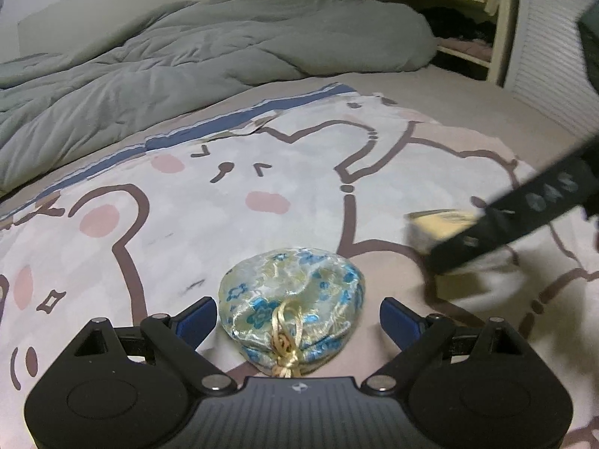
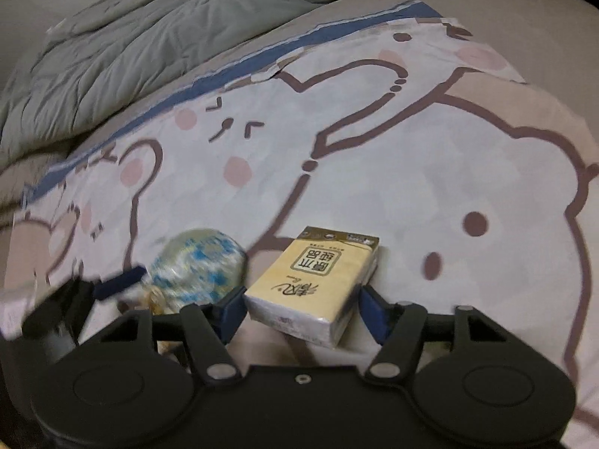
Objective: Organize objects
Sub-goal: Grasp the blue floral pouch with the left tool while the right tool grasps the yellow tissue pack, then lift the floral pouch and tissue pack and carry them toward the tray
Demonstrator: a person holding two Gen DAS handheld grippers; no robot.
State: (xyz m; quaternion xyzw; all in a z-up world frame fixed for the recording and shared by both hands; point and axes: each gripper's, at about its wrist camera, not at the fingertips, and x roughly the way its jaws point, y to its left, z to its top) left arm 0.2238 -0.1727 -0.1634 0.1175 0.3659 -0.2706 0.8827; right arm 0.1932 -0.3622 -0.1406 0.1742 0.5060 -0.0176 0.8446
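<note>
Pouch: round satin drawstring pouch with blue flowers (image 1: 292, 299), tied shut with a gold cord, contents hidden, lying on the cartoon-bear printed bedsheet (image 1: 262, 187)
Packet: yellow plastic-wrapped tissue packet (image 2: 316, 284), sealed, flat on the sheet just right of the pouch
Left gripper (image 1: 298, 312): jaws wide apart, straddling the pouch, blue pads clear of it
Right gripper (image 2: 301, 308): jaws released, flanking the packet's near end, contact unclear

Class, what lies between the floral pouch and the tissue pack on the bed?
Only bare cartoon-print bedsheet separates floral pouch from tissue pack, seen in the right wrist view.
</note>
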